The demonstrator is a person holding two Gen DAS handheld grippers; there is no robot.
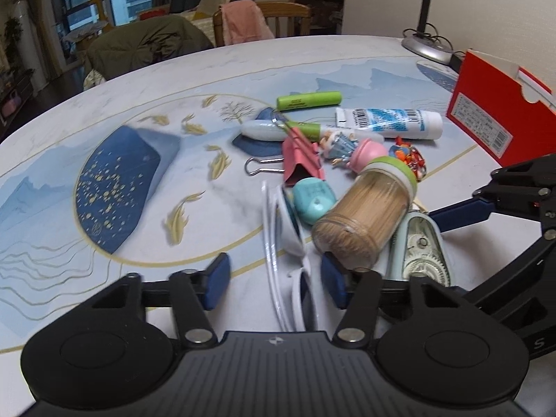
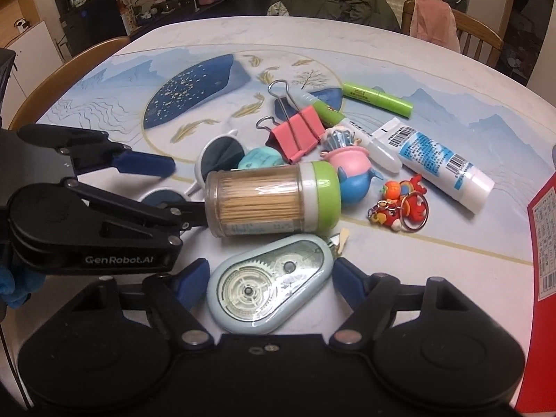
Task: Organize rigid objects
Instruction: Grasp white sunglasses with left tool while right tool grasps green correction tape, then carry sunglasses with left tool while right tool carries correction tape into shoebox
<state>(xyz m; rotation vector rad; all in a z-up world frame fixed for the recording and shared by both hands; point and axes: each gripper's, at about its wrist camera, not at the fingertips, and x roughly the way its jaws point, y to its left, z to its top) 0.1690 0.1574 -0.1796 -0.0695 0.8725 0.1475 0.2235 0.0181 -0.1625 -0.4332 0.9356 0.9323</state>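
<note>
The tape dispenser (image 2: 269, 290) lies at the near edge of the pile on the surface (image 2: 434, 69), between the right gripper's (image 2: 271, 283) released fingers, likely the next pick. The left gripper (image 1: 274, 278), fingers unclenched, straddles the sunglasses (image 1: 288, 243) beside the toothpick jar (image 2: 271, 201).

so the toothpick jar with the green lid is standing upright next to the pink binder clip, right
Not upright: the toothpick jar lies on its side, green lid pointing toward the keychain side, as the right wrist view shows. It is indeed next to the pink binder clip.
</note>
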